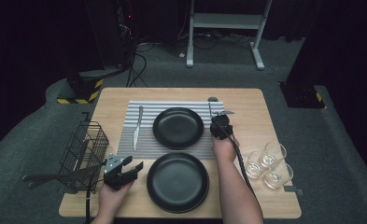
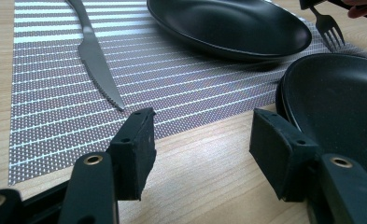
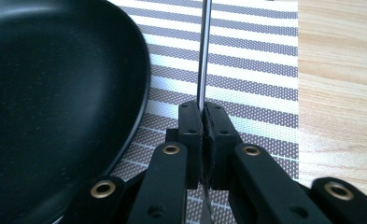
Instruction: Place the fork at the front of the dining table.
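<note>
The right tool (image 1: 220,122) pinches a fork (image 3: 203,51) at the striped placemat's (image 1: 146,140) right edge, beside the far plate (image 1: 178,127). Step in hand: placing it. Next, lower and release. The left tool (image 1: 125,169) hangs spread, empty.

A light wooden surface (image 1: 256,107) carries a striped placemat (image 1: 148,140), a black plate (image 1: 177,183) at its near edge, three clear glasses (image 1: 269,164) at the right and a black wire basket (image 1: 85,149) at the left.
</note>
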The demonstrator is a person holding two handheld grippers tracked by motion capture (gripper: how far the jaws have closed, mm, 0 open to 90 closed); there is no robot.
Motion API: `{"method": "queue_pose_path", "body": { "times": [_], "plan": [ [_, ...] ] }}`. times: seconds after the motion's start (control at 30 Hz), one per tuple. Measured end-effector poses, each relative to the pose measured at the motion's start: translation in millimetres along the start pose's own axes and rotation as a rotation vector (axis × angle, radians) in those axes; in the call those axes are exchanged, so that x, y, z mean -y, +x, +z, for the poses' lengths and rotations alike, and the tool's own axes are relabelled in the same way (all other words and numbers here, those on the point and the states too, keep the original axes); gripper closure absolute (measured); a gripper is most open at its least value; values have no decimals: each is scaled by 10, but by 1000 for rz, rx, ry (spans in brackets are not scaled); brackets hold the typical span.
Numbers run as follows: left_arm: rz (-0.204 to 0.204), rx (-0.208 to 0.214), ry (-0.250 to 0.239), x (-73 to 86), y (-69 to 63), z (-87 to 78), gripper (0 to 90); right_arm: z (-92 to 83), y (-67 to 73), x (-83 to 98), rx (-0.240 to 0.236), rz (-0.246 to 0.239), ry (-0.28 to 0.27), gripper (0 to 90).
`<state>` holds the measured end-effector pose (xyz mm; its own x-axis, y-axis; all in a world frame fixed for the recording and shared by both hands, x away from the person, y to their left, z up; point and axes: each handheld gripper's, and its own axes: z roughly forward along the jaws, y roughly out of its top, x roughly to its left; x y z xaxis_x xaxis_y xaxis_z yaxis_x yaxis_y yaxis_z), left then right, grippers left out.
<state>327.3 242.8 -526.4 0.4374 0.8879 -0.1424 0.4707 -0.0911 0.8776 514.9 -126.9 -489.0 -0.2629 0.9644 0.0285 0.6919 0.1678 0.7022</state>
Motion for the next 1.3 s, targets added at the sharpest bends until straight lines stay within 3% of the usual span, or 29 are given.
{"method": "queue_pose_path", "body": {
  "times": [0.4,1.3],
  "plan": [
    [0,3,0,1,0,-2,406,190,-81,37,13,31,24,862],
    [2,3,1,0,1,0,408,215,-54,46,16,14,22,856]
  ]
}}
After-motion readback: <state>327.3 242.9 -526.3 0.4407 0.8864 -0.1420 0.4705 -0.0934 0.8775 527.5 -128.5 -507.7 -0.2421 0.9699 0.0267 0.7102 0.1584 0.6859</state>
